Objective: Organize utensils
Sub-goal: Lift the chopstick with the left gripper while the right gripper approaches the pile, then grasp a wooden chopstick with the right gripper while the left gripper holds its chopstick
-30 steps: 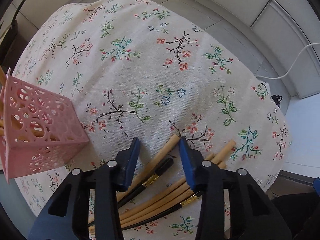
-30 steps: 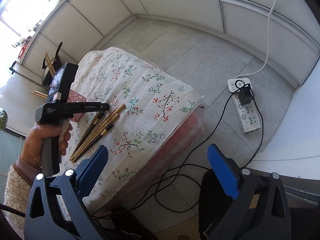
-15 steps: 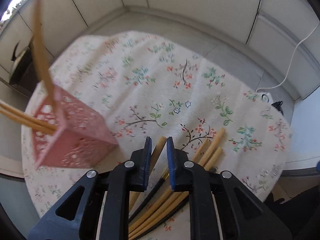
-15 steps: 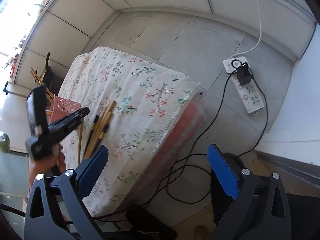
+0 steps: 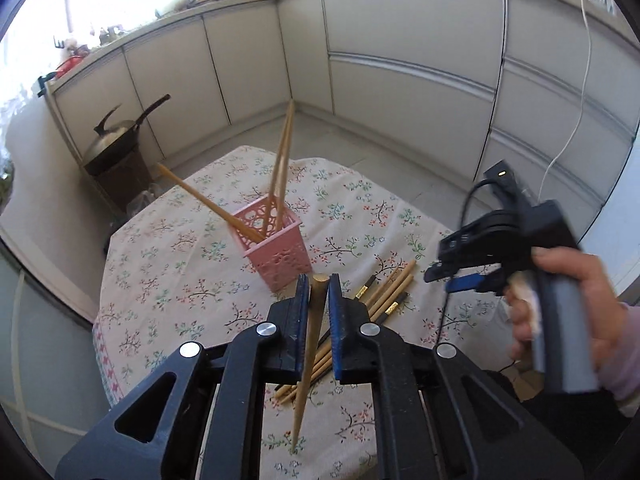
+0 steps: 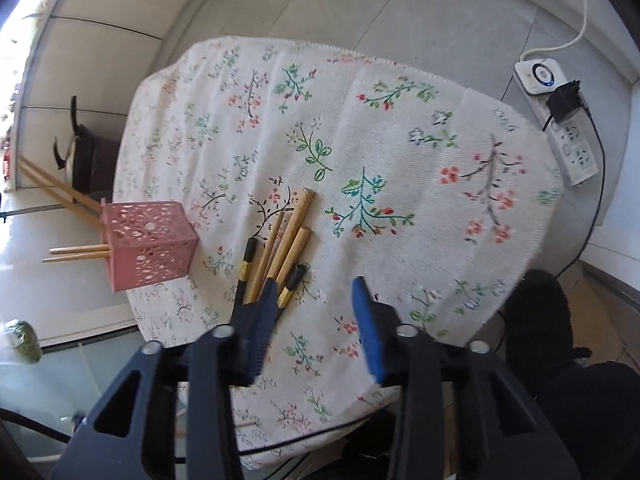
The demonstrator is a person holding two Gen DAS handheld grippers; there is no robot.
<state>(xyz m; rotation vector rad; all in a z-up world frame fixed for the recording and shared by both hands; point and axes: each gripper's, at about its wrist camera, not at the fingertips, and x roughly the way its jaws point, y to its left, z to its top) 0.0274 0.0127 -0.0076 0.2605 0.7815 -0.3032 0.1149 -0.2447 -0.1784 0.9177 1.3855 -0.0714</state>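
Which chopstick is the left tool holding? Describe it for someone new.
On the floral tablecloth, in front of the pink basket, the left tool clamps one wooden chopstick. It alone is lifted, tip down; the other loose chopsticks lie flat.

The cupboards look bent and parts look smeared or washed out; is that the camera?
Left wrist view: the fisheye bows the straight cupboards, the window is blown out white, and the right gripper is motion-smeared. Right wrist view: the tablecloth bulges, glare whitens the left edge, and the near fingers are blurred.
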